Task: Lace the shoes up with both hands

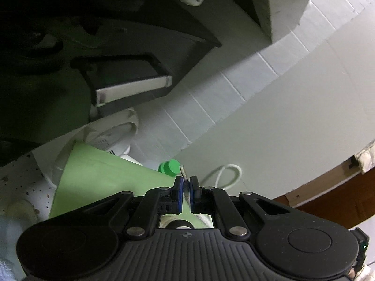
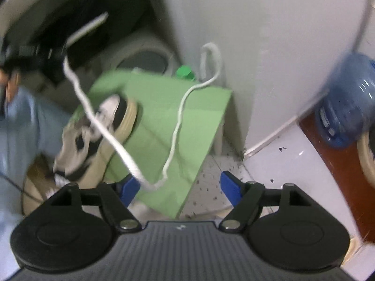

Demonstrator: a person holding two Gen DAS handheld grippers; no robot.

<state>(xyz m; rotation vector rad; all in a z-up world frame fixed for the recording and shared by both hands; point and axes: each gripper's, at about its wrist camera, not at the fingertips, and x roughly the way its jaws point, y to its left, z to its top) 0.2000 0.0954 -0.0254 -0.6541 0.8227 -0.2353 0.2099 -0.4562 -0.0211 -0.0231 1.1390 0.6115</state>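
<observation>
Left wrist view: left gripper [image 1: 186,188] clamped on the white shoelace [image 1: 185,175], its metal-looking tip poking up just past the blue pads [image 1: 179,193]; more lace trails out below between the fingers. Ahead lie the green table [image 1: 98,175] edge, a green bottle cap [image 1: 169,167] just beyond it, and a white cord loop [image 1: 228,173] against the wall. Right wrist view, blurred: sneaker [image 2: 93,138] lies tilted on the green table's left part, toe away from the camera, tongue and eyelets facing up. One lace run rises steeply from the shoe toward the upper left; another sags in a slack loop across the tabletop and dips just in front of the right gripper [image 2: 179,186]. Right fingers stand wide apart, nothing pressed between them; the lace passes close by the left pad, and whether it touches I cannot tell. Risks, as judged: a hard pull on the taut run could drag or tip the light shoe off the table; the slack loop could snag a finger; the short grip near the tip could slip.
</observation>
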